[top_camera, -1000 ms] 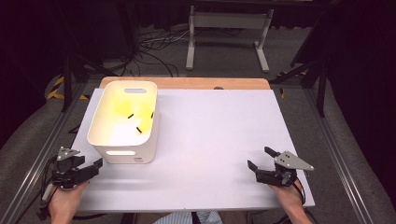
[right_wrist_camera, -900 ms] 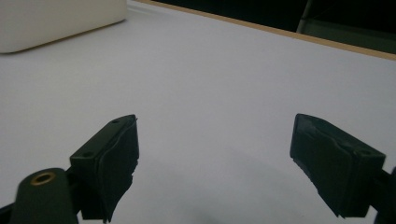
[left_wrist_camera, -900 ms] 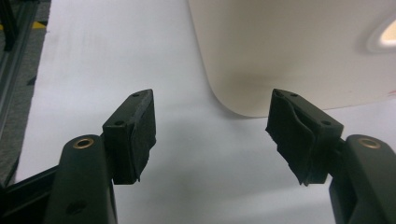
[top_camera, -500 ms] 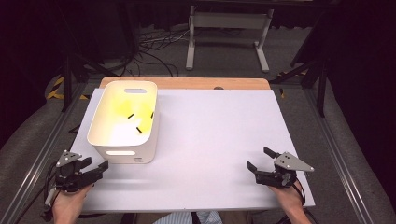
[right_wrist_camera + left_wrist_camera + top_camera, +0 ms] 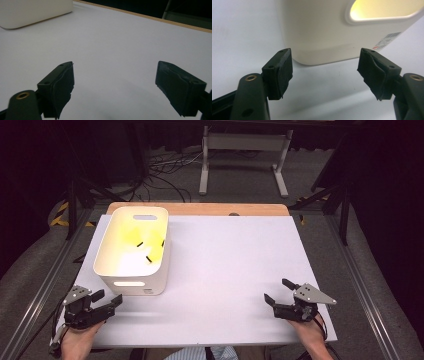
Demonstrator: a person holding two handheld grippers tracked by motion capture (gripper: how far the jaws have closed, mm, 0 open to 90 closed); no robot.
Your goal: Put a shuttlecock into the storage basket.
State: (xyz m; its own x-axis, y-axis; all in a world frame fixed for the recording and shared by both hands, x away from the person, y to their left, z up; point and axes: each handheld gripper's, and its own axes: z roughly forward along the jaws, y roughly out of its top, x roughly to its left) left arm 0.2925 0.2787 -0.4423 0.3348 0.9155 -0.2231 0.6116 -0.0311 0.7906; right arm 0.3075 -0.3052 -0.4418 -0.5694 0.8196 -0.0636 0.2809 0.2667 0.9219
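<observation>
Nothing here can actually be read. The only thing carrying print is a small sticker [image 5: 387, 41] low on the near wall of the white bin [image 5: 322, 32], close to its bottom corner and below the handle slot. In the left gripper view it shows a block of fine dark lines, perhaps a barcode, and a small red patch at its lower end, but the print is too small and blurred to make out any word or number. From the high view the sticker [image 5: 147, 291] is just a faint mark.
</observation>
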